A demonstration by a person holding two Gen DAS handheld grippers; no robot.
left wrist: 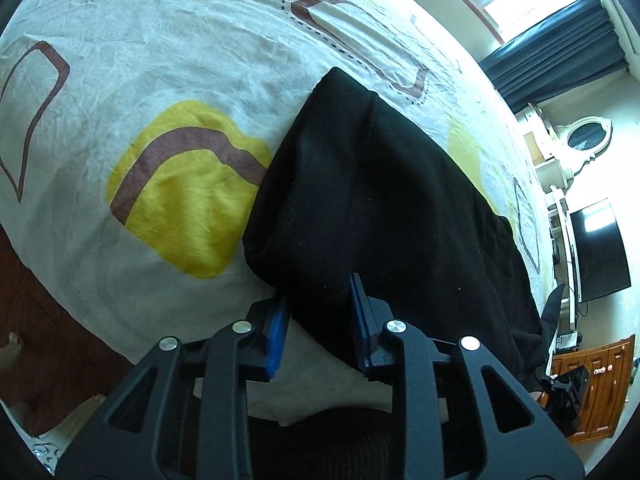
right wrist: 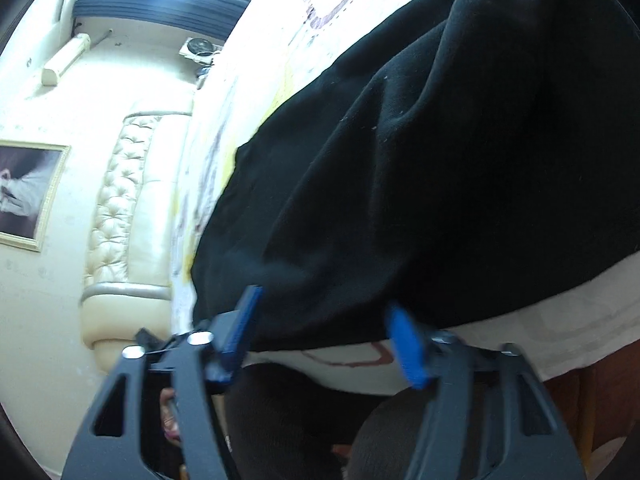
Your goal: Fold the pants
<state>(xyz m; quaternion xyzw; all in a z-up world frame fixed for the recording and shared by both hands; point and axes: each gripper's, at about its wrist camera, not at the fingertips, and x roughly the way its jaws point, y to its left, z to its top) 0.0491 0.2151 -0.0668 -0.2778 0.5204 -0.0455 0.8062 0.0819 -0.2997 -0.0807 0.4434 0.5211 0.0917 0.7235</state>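
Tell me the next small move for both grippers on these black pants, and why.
Probably close both on the near edge. The left hand-held gripper and right hand-held gripper are open, and the edge of the black pants lies between each one's blue pads, so neither has a grip to lift the fabric for a fold.

A bed (left wrist: 160, 60) with a white, yellow-and-brown patterned sheet carries black pants (left wrist: 380, 200) lying flat.
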